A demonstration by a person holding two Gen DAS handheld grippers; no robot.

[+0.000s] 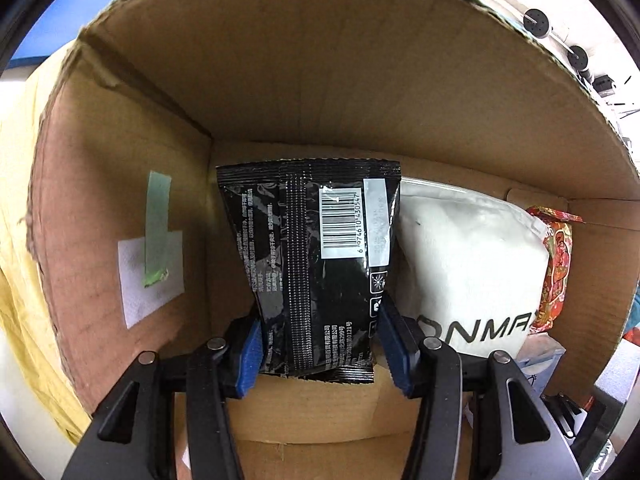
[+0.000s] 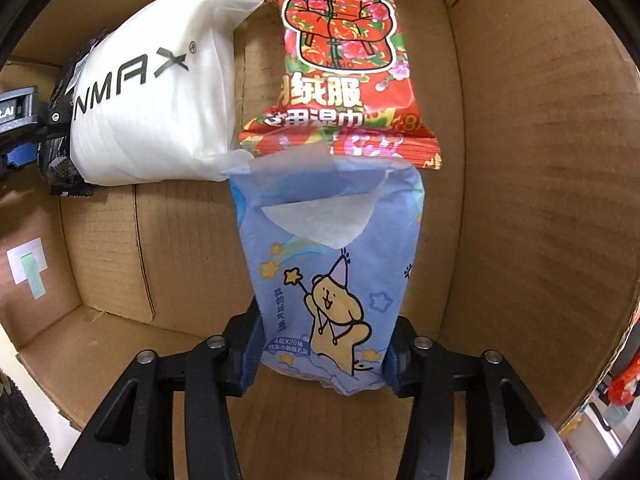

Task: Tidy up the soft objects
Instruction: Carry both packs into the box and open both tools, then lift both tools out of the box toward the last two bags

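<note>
The brown cardboard box [image 2: 520, 128] already holds a white plastic pouch [image 2: 160, 92] and a red floral wipes packet [image 2: 340, 60]. Inside it, the left gripper [image 1: 316, 344] pinches a black foil packet [image 1: 312, 248]; the right gripper [image 2: 320, 356] pinches a blue cartoon tissue pack [image 2: 332, 272]. Both await release.

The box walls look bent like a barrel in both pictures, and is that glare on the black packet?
Left wrist view: fisheye lens bows the cardboard box; glossy black packet shows pale sheen. Right wrist view: same bowing, dark rounded corners; blue tissue pack sharp.
</note>
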